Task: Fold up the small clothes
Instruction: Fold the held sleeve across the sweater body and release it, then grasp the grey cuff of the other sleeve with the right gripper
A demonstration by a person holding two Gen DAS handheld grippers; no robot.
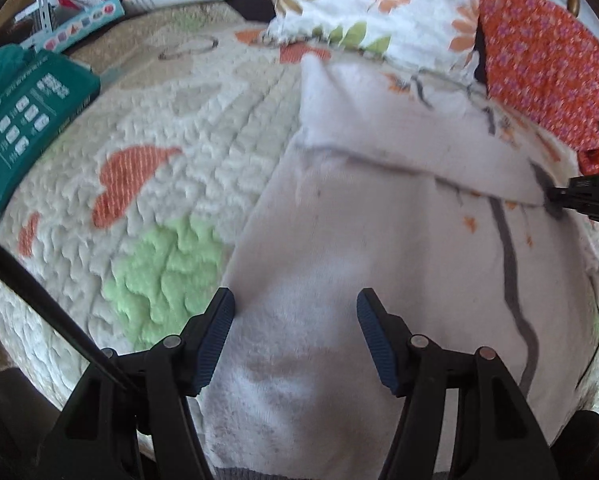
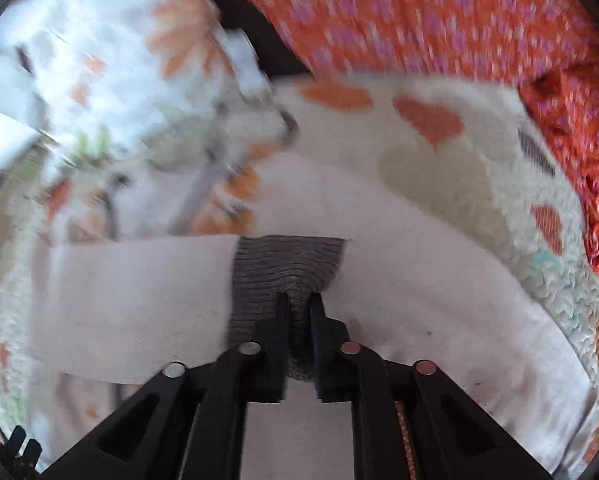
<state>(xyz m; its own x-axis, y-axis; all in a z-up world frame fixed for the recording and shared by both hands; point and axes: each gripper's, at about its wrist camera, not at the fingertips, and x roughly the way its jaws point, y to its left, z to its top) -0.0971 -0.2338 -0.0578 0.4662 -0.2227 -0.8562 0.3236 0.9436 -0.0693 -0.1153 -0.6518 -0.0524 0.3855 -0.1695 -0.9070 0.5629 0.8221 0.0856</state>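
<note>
The white garment (image 1: 339, 248) lies spread on the quilted blanket (image 1: 159, 152), one sleeve folded across it. Its grey ribbed cuff (image 2: 287, 272) is pinched between the closed jaws of the right gripper (image 2: 299, 312). The left gripper (image 1: 295, 312) hovers over the garment's lower part, jaws wide apart and empty. An orange patterned cloth (image 1: 547, 68) lies at two o'clock, a teal box (image 1: 23, 120) at ten.

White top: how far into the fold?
Done: one sleeve already lies across the white top. In hand: the right hand-held gripper is shut on the grey ribbed cuff. Left: the left hand-held gripper is open over the body, which still looks unfolded.
</note>
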